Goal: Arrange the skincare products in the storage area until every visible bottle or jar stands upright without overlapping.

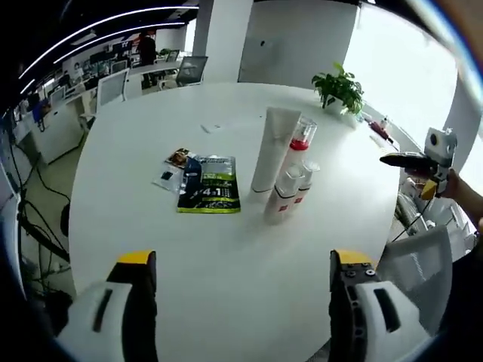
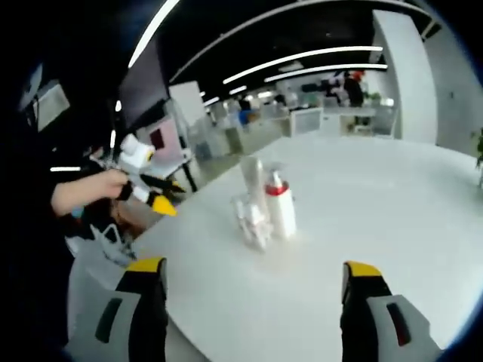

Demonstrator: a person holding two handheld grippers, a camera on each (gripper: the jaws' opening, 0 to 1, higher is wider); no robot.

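On the white round table (image 1: 226, 249) a tall white tube (image 1: 270, 148) stands upright. Close on its right is a clear-capped bottle with a red collar (image 1: 299, 143). Two small white bottles (image 1: 283, 196) with red labels stand in front of them, close together. My left gripper (image 1: 241, 275) is open, well short of the group, nothing between its yellow-tipped jaws. From the other side I see the same cluster: tube (image 2: 253, 177), red-collared bottle (image 2: 281, 205), small bottles (image 2: 250, 220). My right gripper (image 2: 253, 285) is open and empty, short of them.
A green-and-black sachet (image 1: 209, 185) and smaller packets (image 1: 173, 162) lie flat left of the bottles. A potted plant (image 1: 339, 87) stands at the far edge. The right gripper (image 1: 423, 158) is held off the table's right side; a hand holds the left gripper (image 2: 143, 188) off the edge. Office desks lie behind.
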